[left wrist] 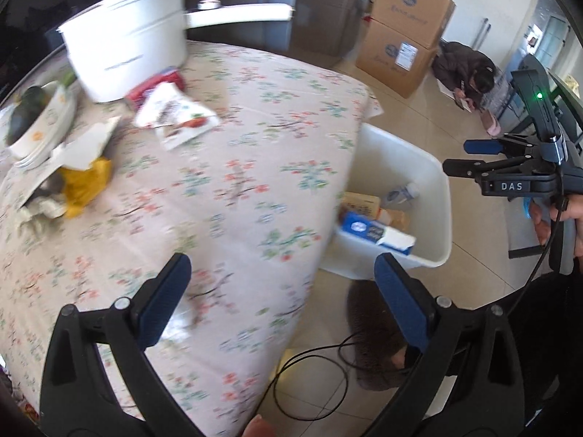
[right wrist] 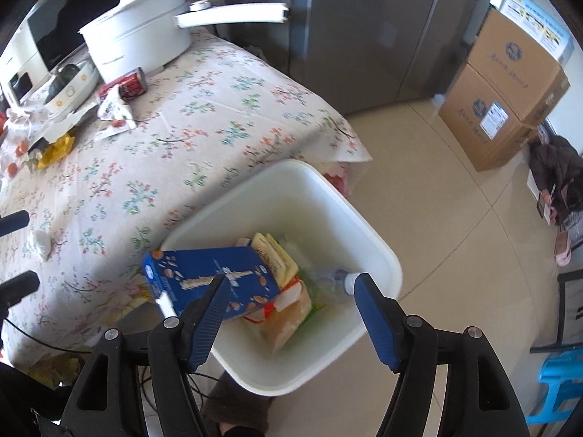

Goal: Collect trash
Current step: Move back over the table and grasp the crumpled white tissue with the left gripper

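We've got the blue carton (right wrist: 211,280) landing in the white bin (right wrist: 379,251) under our wide-open, empty right gripper (right wrist: 291,313), left gripper (left wrist: 280,306) gaping empty too, wrappers (left wrist: 175,113) waiting at ten o'clock on the table (left wrist: 226,189).

Domestic kitchen-dining area. Evidence: a bench (right wrist: 226,116) under a floral tablecloth carries a white electric cooking pot (right wrist: 138,40), stacked bowls (left wrist: 40,127) and food wrappers (left wrist: 175,116); a steel refrigerator (right wrist: 364,36) and a microwave (right wrist: 47,47) stand behind; the floor (right wrist: 437,218) is tiled, with stacked cardboard cartons (right wrist: 510,91) against the wall.
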### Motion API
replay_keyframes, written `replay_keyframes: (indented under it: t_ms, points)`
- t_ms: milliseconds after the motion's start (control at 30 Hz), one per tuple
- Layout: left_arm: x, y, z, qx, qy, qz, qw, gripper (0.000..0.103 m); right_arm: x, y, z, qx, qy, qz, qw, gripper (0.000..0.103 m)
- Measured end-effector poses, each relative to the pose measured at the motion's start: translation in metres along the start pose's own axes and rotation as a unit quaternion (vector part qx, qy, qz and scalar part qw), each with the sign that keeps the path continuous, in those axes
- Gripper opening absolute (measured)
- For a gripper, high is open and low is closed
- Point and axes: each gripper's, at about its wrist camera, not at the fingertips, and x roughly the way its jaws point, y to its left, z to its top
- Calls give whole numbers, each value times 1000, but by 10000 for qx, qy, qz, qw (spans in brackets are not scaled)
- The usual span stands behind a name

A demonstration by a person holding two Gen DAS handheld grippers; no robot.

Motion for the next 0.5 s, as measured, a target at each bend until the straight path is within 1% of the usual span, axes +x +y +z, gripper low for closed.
replay_keyframes:
  t_ms: [100,167,267,367,400,467,500]
  points:
    - [-10,25,-12,-197,-16,220,9996,100,-1,18,5,-180,-72,10,9998,77]
    - [-13,42,-21,-355,-16,343,9988,100,1,32,8,-311,-75,-5,9995,78]
    - [-16,67,-36,-614,-43,413,9972,100,3,46,11,-437,-48,11,9990,78]
    - [-14,89,-54,-979,-124,290,9947,100,8,57,14,-501,-6,44,9987,78]
    - [-10,95,-59,-1182,-39,146,9929,98,9,62,15,-523,15,49,9986,78]
    - [-1,101,-63,-1440,107,-144,9894,87,12,70,17,-595,53,58,9982,79]
    - [2,101,-65,-1447,120,-152,9893,86,12,74,18,-637,64,57,9979,79]
